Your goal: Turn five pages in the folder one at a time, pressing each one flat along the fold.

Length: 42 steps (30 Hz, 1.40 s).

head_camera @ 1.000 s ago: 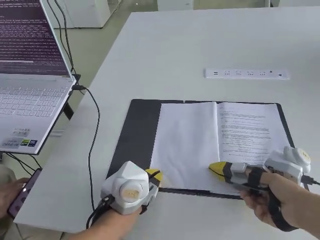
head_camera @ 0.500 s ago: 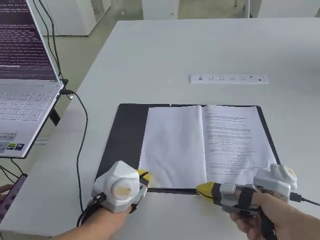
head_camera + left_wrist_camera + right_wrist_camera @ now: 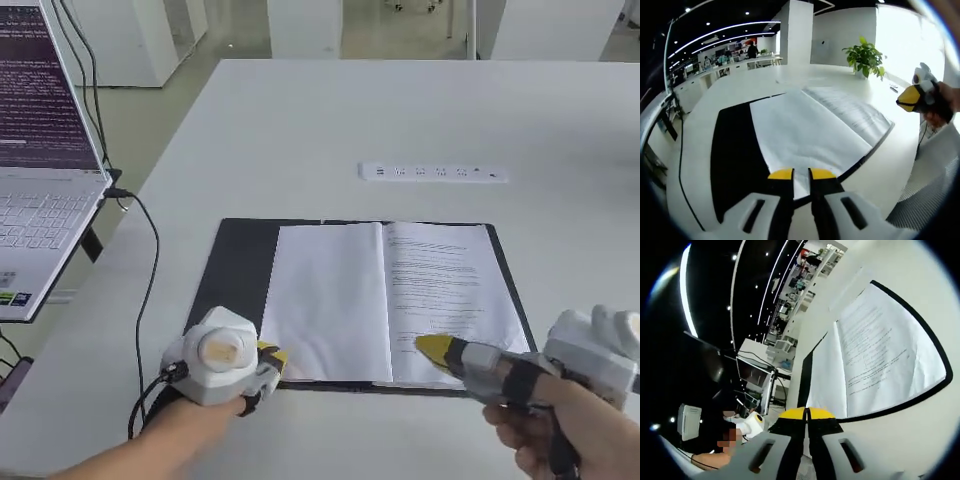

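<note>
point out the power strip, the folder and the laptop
power strip [image 3: 433,173], head view, middle of its top
folder [image 3: 235,270], head view, bare black inside cover at left
laptop [image 3: 40,205], head view, keyboard deck

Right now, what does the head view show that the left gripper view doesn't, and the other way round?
Head view: the laptop's screen and keyboard, and the power strip beyond the folder. Left gripper view: a potted plant, ceiling lights, and the left tool with its tips slightly apart at the blank page's near edge. Both: the open folder, blank page left, printed page right, the black cable and the right tool.
</note>
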Tool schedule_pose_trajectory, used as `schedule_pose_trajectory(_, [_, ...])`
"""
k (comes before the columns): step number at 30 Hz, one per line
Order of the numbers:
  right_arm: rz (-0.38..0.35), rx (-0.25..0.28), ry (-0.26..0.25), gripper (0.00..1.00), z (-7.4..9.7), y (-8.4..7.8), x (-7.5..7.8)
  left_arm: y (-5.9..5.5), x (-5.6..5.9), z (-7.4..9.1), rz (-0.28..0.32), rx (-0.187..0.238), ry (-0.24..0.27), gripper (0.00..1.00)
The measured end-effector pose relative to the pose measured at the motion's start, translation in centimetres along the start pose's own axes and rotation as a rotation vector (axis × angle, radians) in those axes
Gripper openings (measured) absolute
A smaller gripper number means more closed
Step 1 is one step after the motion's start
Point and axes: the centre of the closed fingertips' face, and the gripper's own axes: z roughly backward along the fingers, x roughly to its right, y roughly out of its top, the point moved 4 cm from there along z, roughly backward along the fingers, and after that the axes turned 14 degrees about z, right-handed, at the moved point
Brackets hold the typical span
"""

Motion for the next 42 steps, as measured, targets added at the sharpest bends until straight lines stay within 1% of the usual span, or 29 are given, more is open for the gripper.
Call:
schedule_pose_trajectory(1, [0.024,0.01,-0.018,0.01,0.5,0.3,0.1,0.3,0.2,0.5,-0.001,0.007,-0.006,0.12])
schedule_pose_trajectory(3, [0.088,0.023,-0.063,0.09,1.7,0.8,0.3,1.0,0.6,1.7,0.014,0.017,-0.016,0.15])
schedule_pose_trajectory(5, [0.166,0.006,-0.103,0.17,3.0,0.9,0.5,1.7,0.9,2.8,0.019,0.038,-0.023,0.19])
schedule_pose_trajectory(6, [0.198,0.009,-0.129,0.19,3.5,1.0,0.5,1.8,0.9,3.2,0.024,0.031,-0.021,0.22])
schedule_pose_trajectory(7, [0.229,0.024,-0.161,0.2,4.2,1.2,0.6,2.1,1.1,3.9,0.032,0.037,-0.021,0.25])
schedule_pose_trajectory(8, [0.246,0.029,-0.171,0.2,4.6,1.3,0.6,2.4,1.2,4.3,0.038,0.052,-0.026,0.26])
schedule_pose_trajectory(9, [0.271,0.035,-0.199,0.2,5.3,1.6,0.9,2.8,1.5,5.0,0.057,0.068,-0.035,0.27])
schedule_pose_trajectory(10, [0.273,0.046,-0.217,0.22,5.8,1.8,1.0,3.0,1.5,5.5,0.062,0.075,-0.035,0.27])
schedule_pose_trajectory(11, [0.298,0.063,-0.235,0.23,6.4,2.2,1.2,3.3,1.6,6.0,0.062,0.083,-0.028,0.28])
schedule_pose_trajectory(14, [0.353,0.086,-0.293,0.27,8.0,3.0,1.6,3.9,2.2,7.4,0.077,0.104,-0.033,0.37])
schedule_pose_trajectory(15, [0.38,0.093,-0.313,0.29,8.5,3.2,1.8,4.0,2.3,7.6,0.078,0.106,-0.035,0.41])
schedule_pose_trajectory(16, [0.396,0.099,-0.339,0.31,9.1,3.4,2.1,4.1,2.4,7.9,0.082,0.104,-0.04,0.43])
schedule_pose_trajectory(18, [0.415,0.108,-0.366,0.33,10.0,3.7,2.4,4.1,2.7,8.4,0.081,0.104,-0.031,0.45])
schedule_pose_trajectory(20, [0.4,0.119,-0.365,0.34,10.4,3.8,2.5,4.0,2.8,8.8,0.076,0.096,-0.029,0.48])
schedule_pose_trajectory(21, [0.402,0.125,-0.371,0.35,10.7,3.9,2.5,4.0,2.8,8.9,0.072,0.091,-0.024,0.5])
schedule_pose_trajectory(22, [0.405,0.135,-0.387,0.36,11.0,4.0,2.7,3.9,2.8,9.1,0.077,0.087,-0.017,0.51])
schedule_pose_trajectory(23, [0.411,0.13,-0.392,0.36,11.1,3.9,2.7,3.9,2.9,9.2,0.082,0.085,-0.02,0.51])
schedule_pose_trajectory(24, [0.423,0.121,-0.39,0.36,11.2,3.8,2.8,4.0,3.0,9.4,0.088,0.091,-0.025,0.52])
schedule_pose_trajectory(26, [0.4,0.114,-0.391,0.37,11.4,3.4,3.0,4.1,3.0,9.6,0.077,0.097,-0.012,0.55])
schedule_pose_trajectory(28, [0.411,0.119,-0.392,0.38,11.7,3.3,3.0,4.2,3.1,9.8,0.069,0.098,-0.015,0.56])
schedule_pose_trajectory(29, [0.413,0.118,-0.393,0.39,11.8,3.2,3.1,4.3,3.1,10.0,0.066,0.107,-0.014,0.58])
schedule_pose_trajectory(32, [0.421,0.127,-0.399,0.39,12.3,3.1,3.4,4.7,3.1,10.4,0.079,0.12,-0.027,0.59])
schedule_pose_trajectory(34, [0.412,0.138,-0.405,0.38,12.5,3.2,3.8,4.7,3.0,10.4,0.081,0.125,-0.027,0.6])
schedule_pose_trajectory(35, [0.41,0.143,-0.41,0.38,12.6,3.2,4.0,4.6,2.9,10.3,0.08,0.117,-0.023,0.6])
schedule_pose_trajectory(37, [0.408,0.159,-0.417,0.38,12.8,3.5,4.2,4.5,2.8,10.1,0.076,0.118,-0.021,0.6])
schedule_pose_trajectory(38, [0.41,0.166,-0.418,0.38,12.9,3.6,4.2,4.4,2.7,10.0,0.076,0.11,-0.019,0.6])
schedule_pose_trajectory(39, [0.409,0.173,-0.42,0.38,12.9,3.7,4.3,4.3,2.8,9.9,0.076,0.105,-0.017,0.6])
schedule_pose_trajectory(41, [0.41,0.192,-0.421,0.38,13.0,3.9,4.4,4.4,3.0,9.7,0.071,0.112,-0.021,0.6])
schedule_pose_trajectory(42, [0.405,0.199,-0.423,0.38,13.1,4.0,4.5,4.4,3.2,9.5,0.068,0.108,-0.024,0.59])
